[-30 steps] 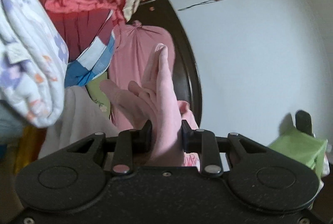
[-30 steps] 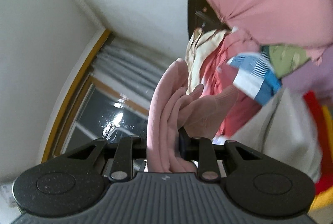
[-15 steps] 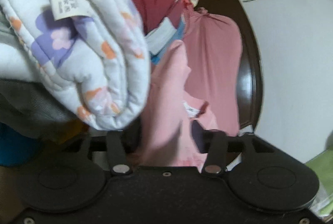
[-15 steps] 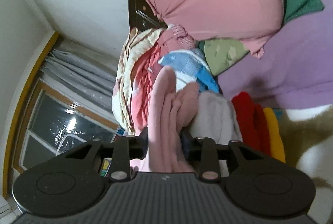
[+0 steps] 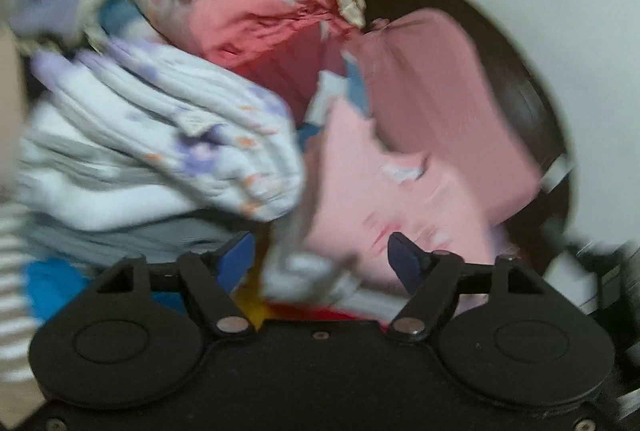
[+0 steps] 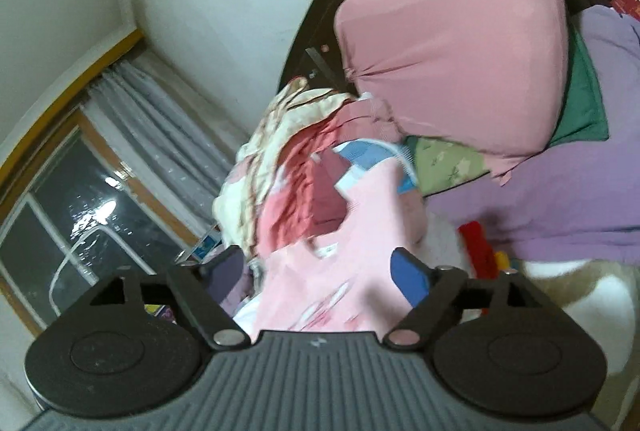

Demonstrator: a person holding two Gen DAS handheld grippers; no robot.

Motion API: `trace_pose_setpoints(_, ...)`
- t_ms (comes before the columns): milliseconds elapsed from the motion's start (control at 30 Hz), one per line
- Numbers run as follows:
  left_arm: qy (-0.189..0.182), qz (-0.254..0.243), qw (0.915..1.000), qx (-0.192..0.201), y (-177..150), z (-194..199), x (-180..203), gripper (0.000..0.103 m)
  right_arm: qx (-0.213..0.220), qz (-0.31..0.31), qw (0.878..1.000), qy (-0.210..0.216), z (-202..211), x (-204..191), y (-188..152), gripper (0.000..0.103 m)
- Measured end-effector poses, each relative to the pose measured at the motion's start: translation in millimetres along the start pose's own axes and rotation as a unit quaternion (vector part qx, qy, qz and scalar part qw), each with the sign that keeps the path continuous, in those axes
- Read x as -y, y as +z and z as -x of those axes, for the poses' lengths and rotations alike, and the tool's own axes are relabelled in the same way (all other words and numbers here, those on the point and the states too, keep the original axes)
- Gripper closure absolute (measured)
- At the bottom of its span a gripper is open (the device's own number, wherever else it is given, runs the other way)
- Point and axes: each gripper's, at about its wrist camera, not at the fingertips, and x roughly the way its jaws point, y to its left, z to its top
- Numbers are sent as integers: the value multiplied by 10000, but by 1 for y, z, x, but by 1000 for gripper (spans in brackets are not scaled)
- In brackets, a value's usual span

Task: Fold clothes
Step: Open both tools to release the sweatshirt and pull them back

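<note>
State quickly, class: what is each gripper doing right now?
Left gripper: jaws opening, pads clear of the light pink folded cotton garment ahead; holding nothing.
Right gripper: jaws opening, the same garment between them, not gripped.

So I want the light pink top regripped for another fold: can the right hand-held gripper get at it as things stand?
Probably yes. The light pink top lies directly ahead of the right hand-held gripper, whose jaws are opening with the cloth between them and nothing lying over it. The pink pillow sits further back, out of the way.

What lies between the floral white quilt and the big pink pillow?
In the left wrist view, the folded pale pink garment lies between the floral white quilt and the big pink pillow.
</note>
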Motion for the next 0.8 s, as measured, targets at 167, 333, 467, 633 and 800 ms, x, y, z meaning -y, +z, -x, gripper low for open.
trace_pose_setpoints(167, 859, -343, 9956, 128, -12, 38, 3, 24, -577, 285, 9979, 115, 8, -40, -32, 2)
trace_pose_setpoints(333, 1342, -692, 9879, 344, -23, 88, 1, 14, -985, 574, 9934, 130, 21, -80, -62, 0)
trace_pose_setpoints(467, 1603, -702, 9834, 471, -33, 126, -5, 9, -1240, 925, 9878, 155, 36, -113, -81, 0)
trace_pose_setpoints(633, 1498, -904, 9834, 480, -41, 155, -4, 3, -1278, 1406, 9818, -43, 56, -144, -97, 0)
trace_pose_setpoints(800, 1133, -1210, 9851, 468, -43, 166, 15, 0, -1290, 1825, 9713, -809, 77, -160, -94, 0)
